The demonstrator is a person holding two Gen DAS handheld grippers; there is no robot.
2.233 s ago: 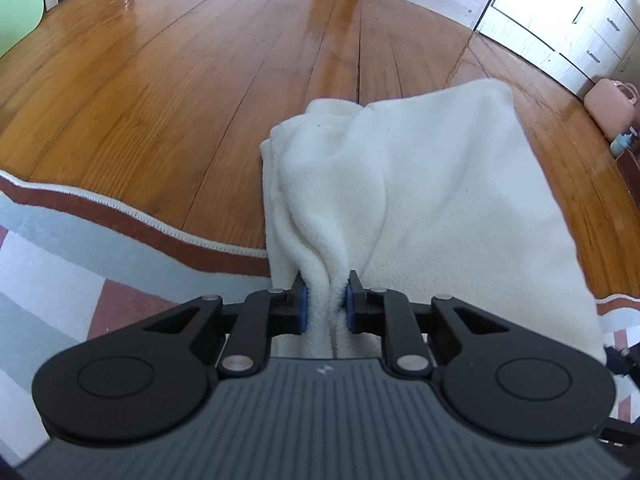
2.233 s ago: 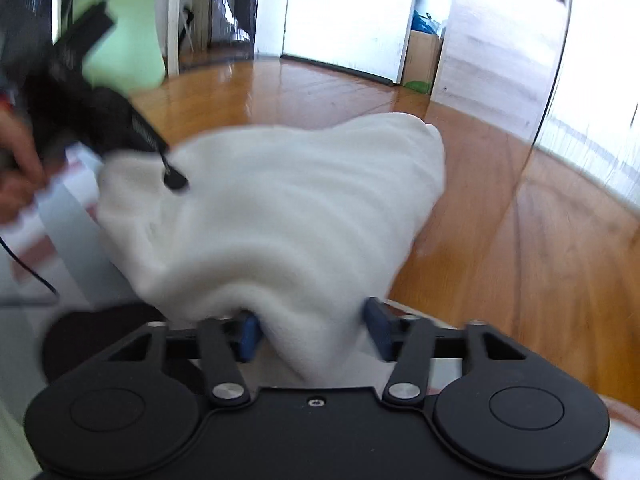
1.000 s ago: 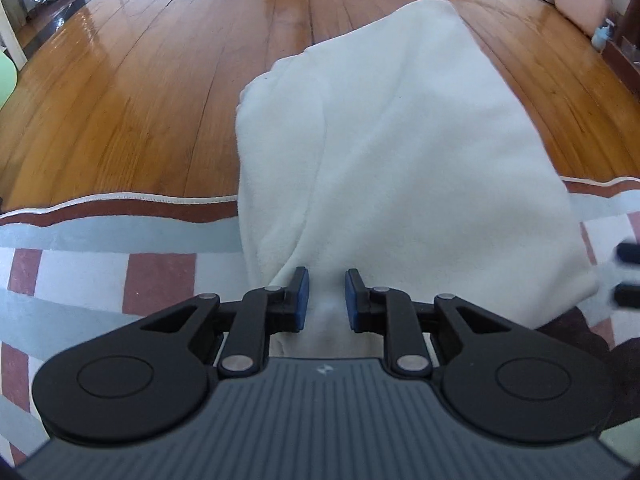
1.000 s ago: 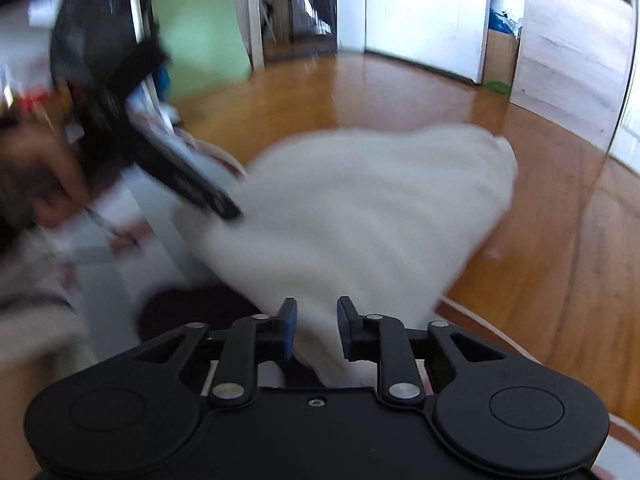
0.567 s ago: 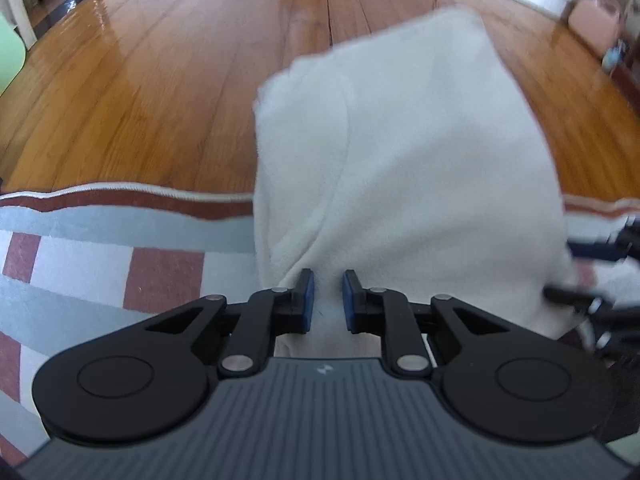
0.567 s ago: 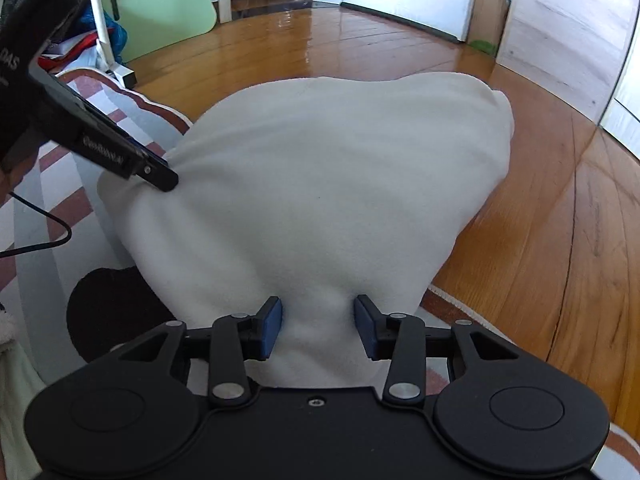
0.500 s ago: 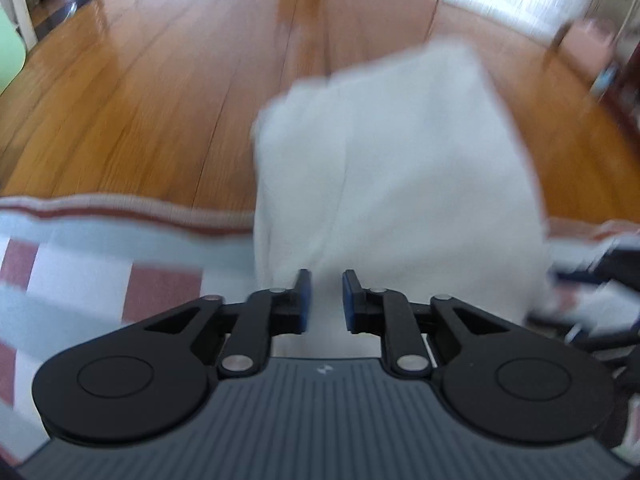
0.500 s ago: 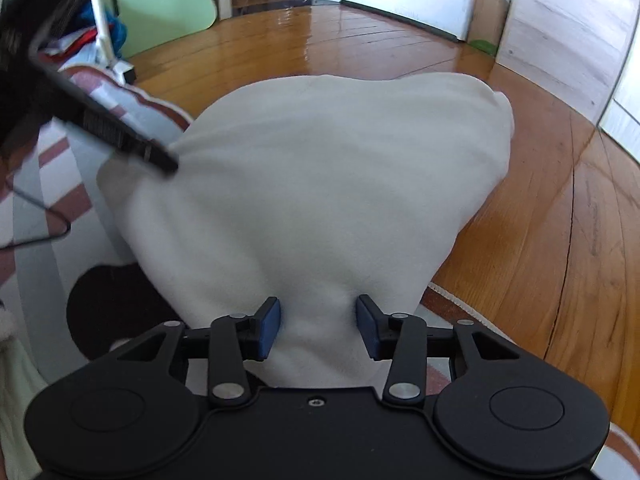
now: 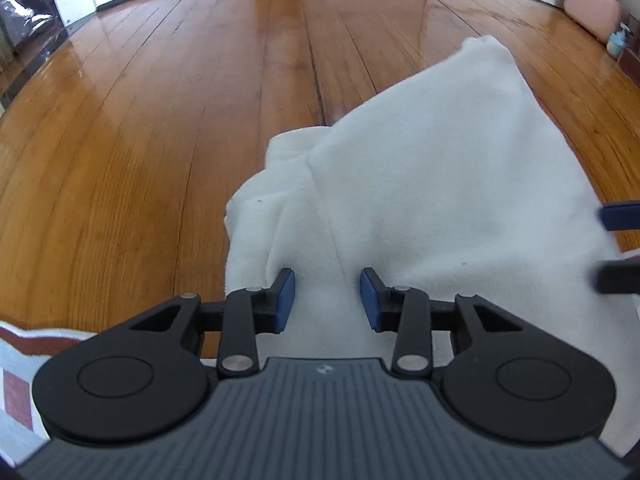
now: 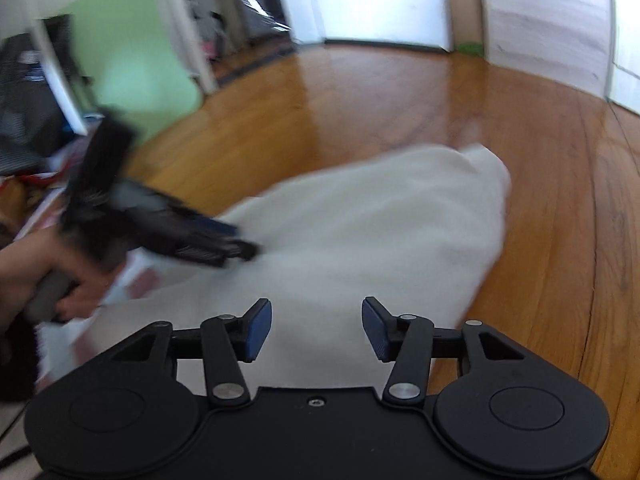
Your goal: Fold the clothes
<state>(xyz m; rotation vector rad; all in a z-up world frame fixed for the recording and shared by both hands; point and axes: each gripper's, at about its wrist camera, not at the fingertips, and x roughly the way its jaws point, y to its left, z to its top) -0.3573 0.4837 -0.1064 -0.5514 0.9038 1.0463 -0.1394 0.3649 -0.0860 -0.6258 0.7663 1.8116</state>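
On the wooden floor (image 9: 160,120) lies a white fleece garment (image 9: 440,184), folded.

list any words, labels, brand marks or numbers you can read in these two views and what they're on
No readable words or numbers in either view.
A small pale logo mark, a symbol rather than letters, sits on the grey ribbed housing behind the left tongs.
The left tongs seen from the right wrist view are motion-blurred; any print on them cannot be read.
The white fleece garment shows no tag or print.
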